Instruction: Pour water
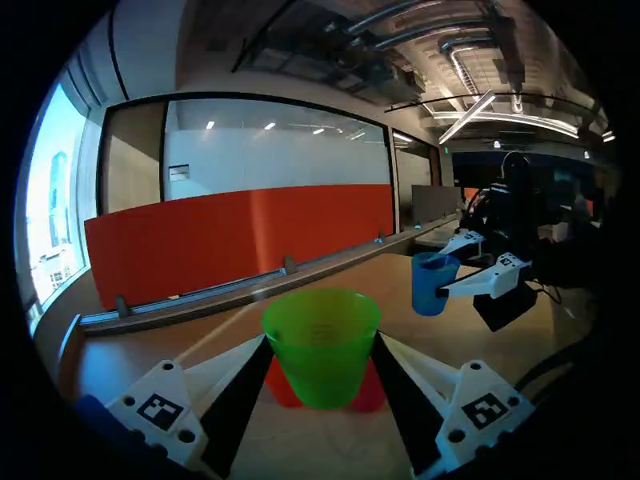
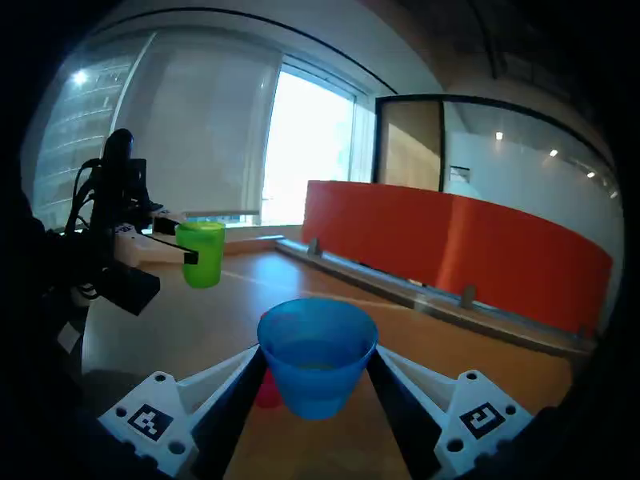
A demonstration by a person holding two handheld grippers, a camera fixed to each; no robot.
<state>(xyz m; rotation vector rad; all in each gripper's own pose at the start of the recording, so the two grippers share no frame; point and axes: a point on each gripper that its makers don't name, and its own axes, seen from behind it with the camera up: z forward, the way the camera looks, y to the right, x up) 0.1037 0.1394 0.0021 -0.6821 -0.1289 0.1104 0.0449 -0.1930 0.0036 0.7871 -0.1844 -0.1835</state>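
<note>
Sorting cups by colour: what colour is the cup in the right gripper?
Blue cup, clearest in right gripper view.

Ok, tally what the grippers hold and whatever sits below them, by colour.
green cup: 1
blue cup: 1
red thing, mostly hidden, maybe a cup: 1
total: 3

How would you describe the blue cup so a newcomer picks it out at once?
Find the long wooden table in front of the orange partition. Over it, the right gripper clamps the blue cup, a small plastic one, between its fingers. Colour sets it apart: the left gripper holds a green cup.
</note>
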